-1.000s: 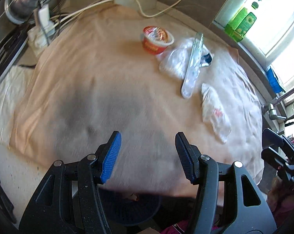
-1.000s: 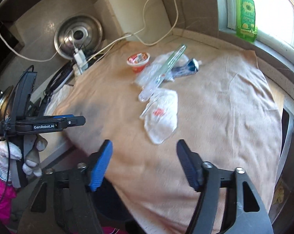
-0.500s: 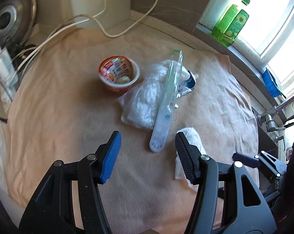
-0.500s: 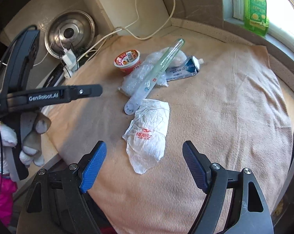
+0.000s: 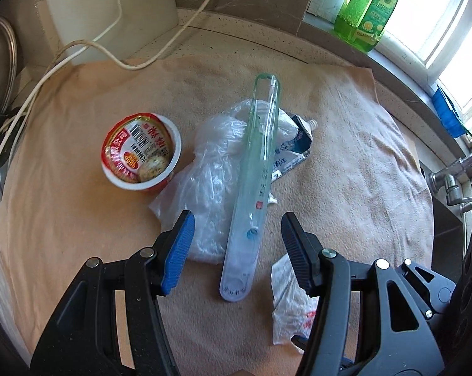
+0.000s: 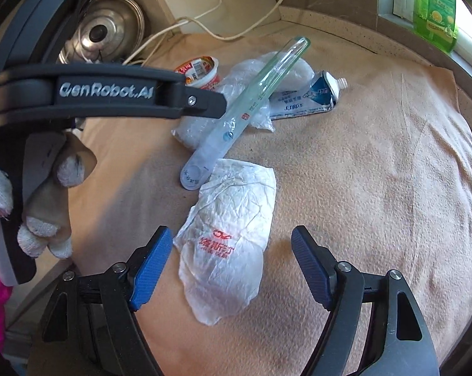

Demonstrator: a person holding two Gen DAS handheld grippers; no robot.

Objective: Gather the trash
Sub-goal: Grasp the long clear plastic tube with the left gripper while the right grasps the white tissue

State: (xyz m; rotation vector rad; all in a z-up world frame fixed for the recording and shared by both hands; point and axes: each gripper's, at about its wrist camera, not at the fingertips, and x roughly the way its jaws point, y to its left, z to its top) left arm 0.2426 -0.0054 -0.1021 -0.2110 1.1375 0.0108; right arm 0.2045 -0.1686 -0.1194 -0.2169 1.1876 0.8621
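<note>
Trash on cloth, both grippers empty.
left gripper (image 5: 234, 246) "GenRobot.AI", jaws apart over clear tube (image 5: 256, 185); right gripper (image 6: 231, 264) closing, straddling red-printed wrapper (image 6: 228, 238), pads clear.

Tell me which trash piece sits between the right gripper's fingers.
The white crumpled wrapper with red print. It lies between the closing, not yet touching jaws of the right gripper; the clear tube, cup, bag and toothpaste tube lie farther off.

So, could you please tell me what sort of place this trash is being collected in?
Most likely a home kitchen counter: a tap stands at the right edge, a green dish-soap bottle sits on the windowsill, and a steel pot lid leans by the wall behind the cloth-covered worktop.
</note>
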